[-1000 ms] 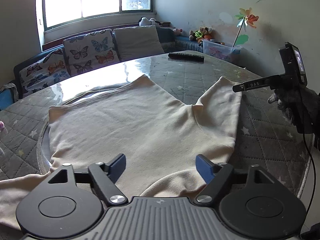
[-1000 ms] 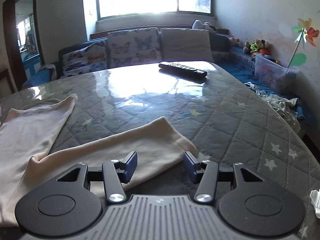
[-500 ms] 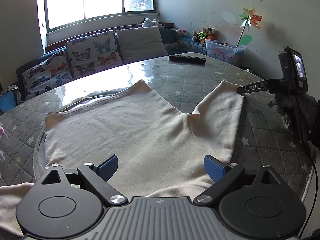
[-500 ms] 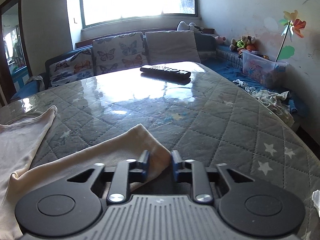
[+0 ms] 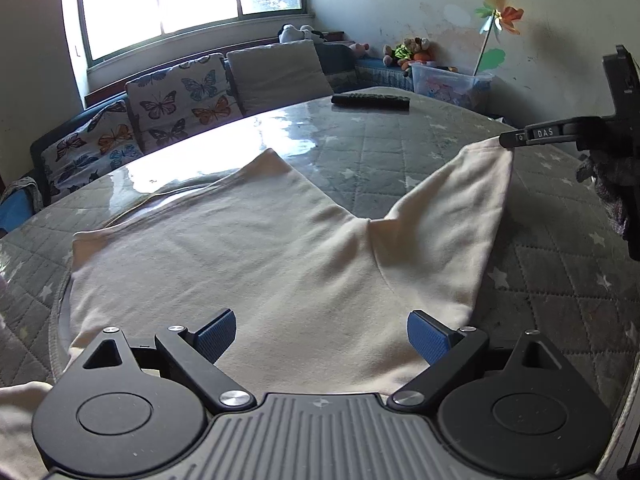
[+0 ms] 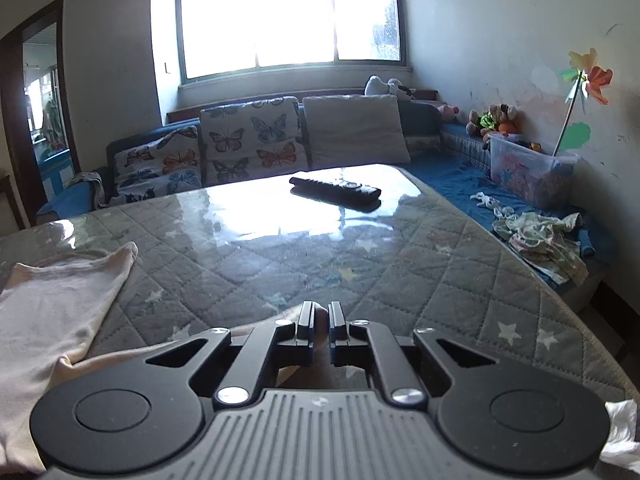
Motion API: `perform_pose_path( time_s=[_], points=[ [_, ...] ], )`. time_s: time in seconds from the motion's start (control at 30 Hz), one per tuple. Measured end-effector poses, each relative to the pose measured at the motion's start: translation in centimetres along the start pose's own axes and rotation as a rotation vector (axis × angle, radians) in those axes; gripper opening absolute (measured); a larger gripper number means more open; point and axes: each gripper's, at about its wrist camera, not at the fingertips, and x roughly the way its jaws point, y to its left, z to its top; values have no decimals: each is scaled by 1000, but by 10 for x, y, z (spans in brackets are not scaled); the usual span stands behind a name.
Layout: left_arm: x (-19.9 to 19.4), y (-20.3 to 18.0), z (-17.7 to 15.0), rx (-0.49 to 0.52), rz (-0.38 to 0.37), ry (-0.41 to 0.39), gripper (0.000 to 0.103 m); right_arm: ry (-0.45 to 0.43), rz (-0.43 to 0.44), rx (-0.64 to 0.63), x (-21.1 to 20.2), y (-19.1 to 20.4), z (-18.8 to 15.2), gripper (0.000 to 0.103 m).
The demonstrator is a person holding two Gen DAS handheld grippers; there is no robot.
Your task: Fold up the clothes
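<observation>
- The right gripper is clenched on the tip of one leg of the cream trousers; a sliver of cloth shows between its closed jaws, and in the left wrist view that leg tip is lifted off the table where the gripper pinches it.
- The left gripper is released, jaws spread wide above the waist end of the trousers, its blue pads pressing on nothing.
- The trousers lie spread on the table's quilted grey, star-printed top under a glossy cover, the two legs forming a V that points away from the left gripper.
- Beyond the trousers, a black remote control lies on the table's far end, well apart from the cloth.
- A gloved hand holds the right gripper at the table's right edge.
- Behind the table are butterfly-print cushions and a plain cushion under a bright window.
- Right of the table, a clear storage box, plush toys, a paper pinwheel and loose clothes sit along a blue bench.
</observation>
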Motion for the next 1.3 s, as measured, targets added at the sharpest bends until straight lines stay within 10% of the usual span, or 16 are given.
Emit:
perform_pose_path(
  time_s=[0.3,0.73,1.3],
  points=[
    [9,-9,-5,30,-17,7,95,-71,27,-32,-28,14,30,5],
    [-45,41,-23,-84,25,-98,95,-213,234,-282,-110,136,68,5],
    [-83,91,-73,-223,120,-115,94,-28,588,-446,-100,285,9,10]
  ],
)
